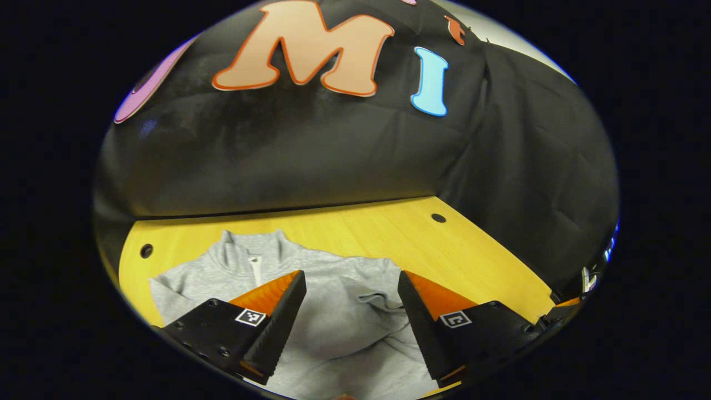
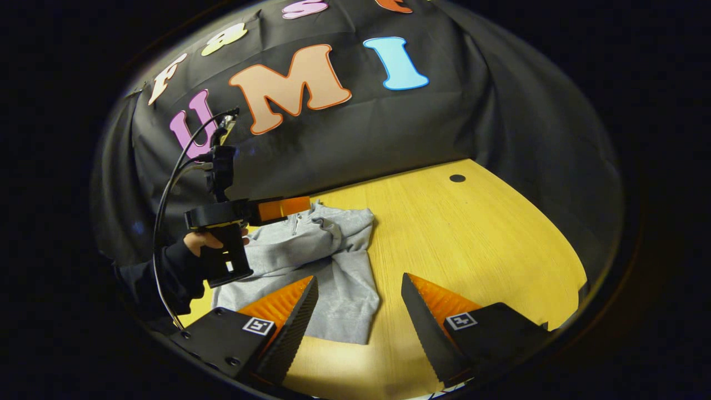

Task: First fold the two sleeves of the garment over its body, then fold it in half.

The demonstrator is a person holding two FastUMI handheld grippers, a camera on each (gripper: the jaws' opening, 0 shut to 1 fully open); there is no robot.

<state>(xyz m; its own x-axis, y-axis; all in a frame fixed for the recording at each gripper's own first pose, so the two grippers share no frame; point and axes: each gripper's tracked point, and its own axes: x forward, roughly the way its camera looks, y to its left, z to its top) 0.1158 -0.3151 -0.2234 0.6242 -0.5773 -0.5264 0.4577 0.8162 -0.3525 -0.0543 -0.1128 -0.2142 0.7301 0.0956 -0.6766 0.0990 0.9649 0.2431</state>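
Observation:
A grey zip-neck sweatshirt (image 2: 328, 261) lies on the yellow wooden table (image 2: 472, 239), its collar toward the back wall and a sleeve folded over its body. In the left gripper view the sweatshirt (image 1: 333, 300) spreads below my left gripper (image 1: 351, 300), which hangs open above the chest with nothing between its fingers. My right gripper (image 2: 358, 303) is open too, hovering over the garment's lower right edge and the bare table. In the right gripper view the left gripper (image 2: 283, 209), held by a hand in a dark sleeve, hovers over the collar.
The black cloth wall (image 1: 333, 155) closes the back and right sides of the table. Round holes (image 1: 438, 218) sit in the tabletop near the back corners. Bare wood (image 2: 489, 222) stretches to the right of the garment. A cable loops from the left gripper's handle.

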